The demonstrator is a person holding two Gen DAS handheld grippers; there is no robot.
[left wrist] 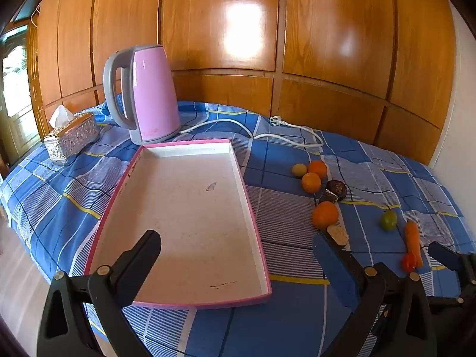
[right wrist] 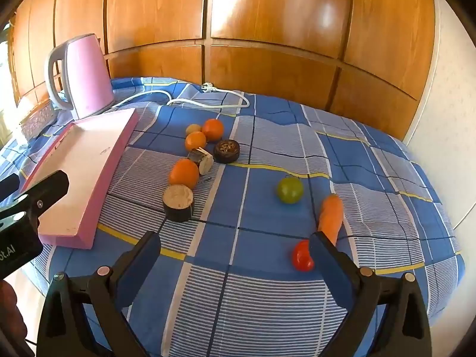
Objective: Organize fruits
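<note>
Two claws tilted downward | left claw [left wrist: 238, 255] wide open, empty, over tray [left wrist: 190, 208] | right claw [right wrist: 235, 255] wide open, empty

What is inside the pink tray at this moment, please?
The tray holds no fruit: only its bare white floor with a few dark marks. One finger of the left gripper hides a small near corner of the floor.

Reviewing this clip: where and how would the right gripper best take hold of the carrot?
Grip the carrot mid-length, coming from above, jaws across its narrow width. It lies flat on the cloth, long axis running away from the camera, with a red tomato beside its near end. The right gripper is open.
</note>
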